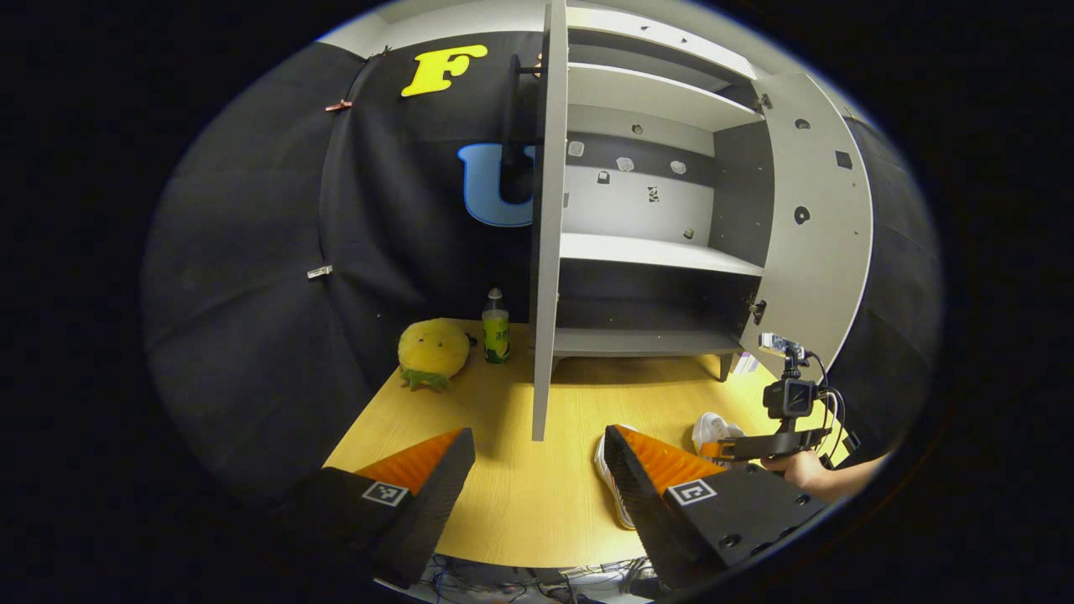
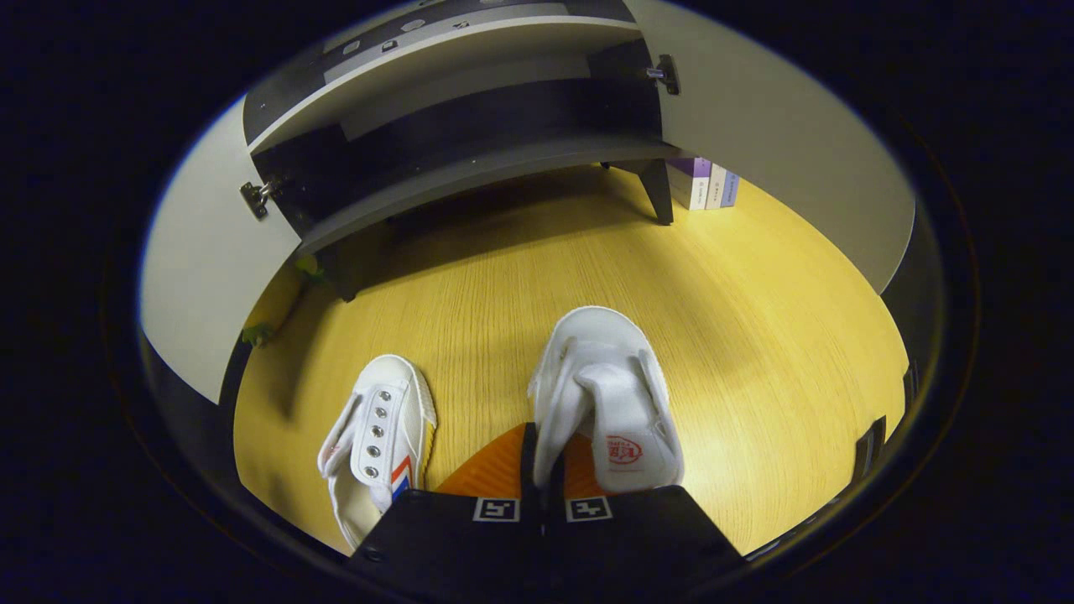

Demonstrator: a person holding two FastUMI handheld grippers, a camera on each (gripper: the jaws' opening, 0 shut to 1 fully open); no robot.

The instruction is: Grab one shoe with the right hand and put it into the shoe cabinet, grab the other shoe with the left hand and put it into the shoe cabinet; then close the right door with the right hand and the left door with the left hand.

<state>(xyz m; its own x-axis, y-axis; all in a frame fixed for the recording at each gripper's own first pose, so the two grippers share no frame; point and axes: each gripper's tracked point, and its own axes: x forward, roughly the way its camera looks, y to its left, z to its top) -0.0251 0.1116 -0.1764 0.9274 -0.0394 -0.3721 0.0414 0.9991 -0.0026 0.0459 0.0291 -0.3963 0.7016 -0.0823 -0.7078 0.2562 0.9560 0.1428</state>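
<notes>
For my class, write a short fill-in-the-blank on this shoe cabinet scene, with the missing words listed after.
1. The right gripper is shut on a white ____.
2. Both doors of the shoe cabinet stand ____.
3. The left gripper has its fingers ____.
4. The other shoe lies on the ____.

Missing words: shoe; open; open; table

Each of the two tongs has wedge-shaped fingers with ribbed inner faces on matte black housings, the left tongs and right tongs both bearing small square black-and-white markers; round screw holes dot the left housing
</notes>
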